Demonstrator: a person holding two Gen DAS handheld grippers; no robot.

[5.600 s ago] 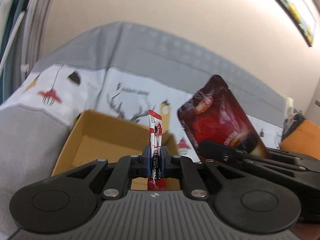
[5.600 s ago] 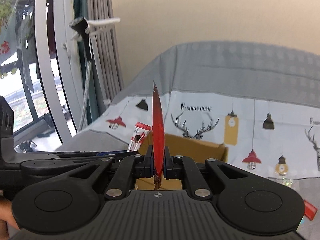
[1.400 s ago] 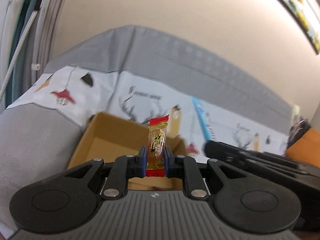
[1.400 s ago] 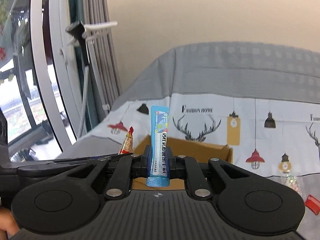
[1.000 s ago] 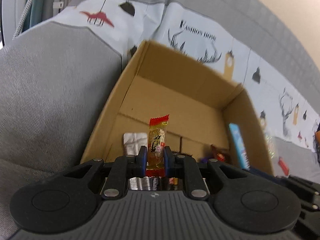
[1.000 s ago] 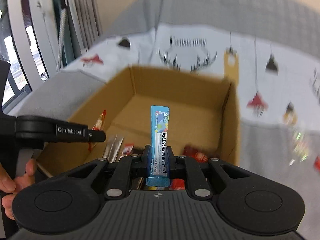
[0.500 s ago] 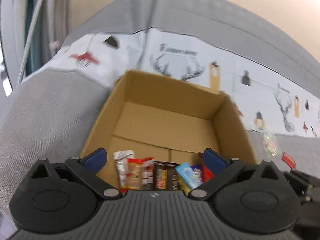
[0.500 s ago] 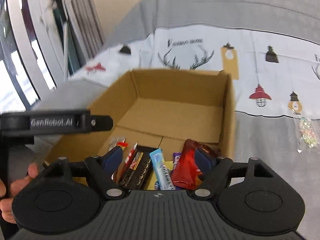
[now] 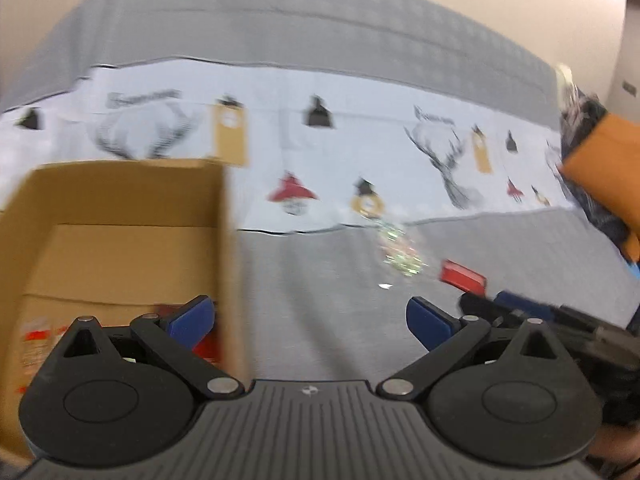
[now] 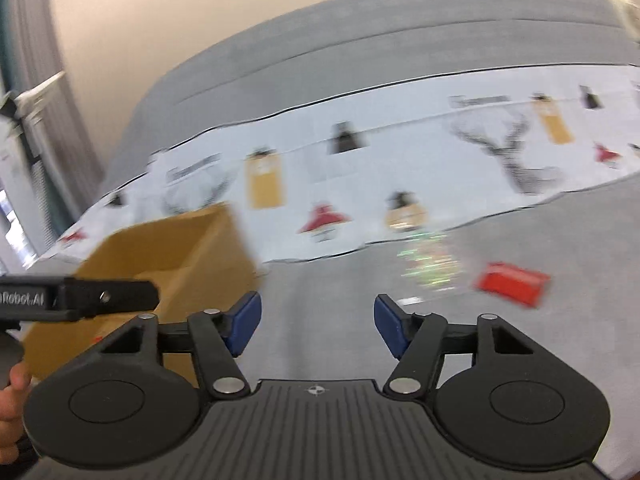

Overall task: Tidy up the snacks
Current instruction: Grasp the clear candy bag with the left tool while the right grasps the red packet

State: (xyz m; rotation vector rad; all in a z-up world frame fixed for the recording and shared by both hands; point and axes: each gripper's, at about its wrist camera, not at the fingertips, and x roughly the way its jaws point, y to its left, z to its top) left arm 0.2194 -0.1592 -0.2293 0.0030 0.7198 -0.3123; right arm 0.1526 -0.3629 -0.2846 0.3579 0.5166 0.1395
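A brown cardboard box (image 9: pixel 120 208) with snack packets in its near end sits at the left on the grey sofa seat; it also shows in the right wrist view (image 10: pixel 180 256). My left gripper (image 9: pixel 310 318) is open and empty, straddling the box's right wall. My right gripper (image 10: pixel 318 322) is open and empty over the bare seat. A clear glittery packet (image 9: pixel 398 248) and a red packet (image 9: pixel 464 282) lie on the seat to the right; both show in the right wrist view, the clear one (image 10: pixel 430 268) and the red one (image 10: pixel 512 282).
A white printed cloth (image 9: pixel 360 152) drapes over the sofa back (image 10: pixel 360 56). An orange and dark cushion (image 9: pixel 600 168) is at the far right. The right gripper's body (image 9: pixel 560 320) shows low right in the left view. A curtain (image 10: pixel 24 120) hangs left.
Both grippers let their snacks drop into the box and opened. Both views have since swung right, from over the box toward the loose packets on the seat.
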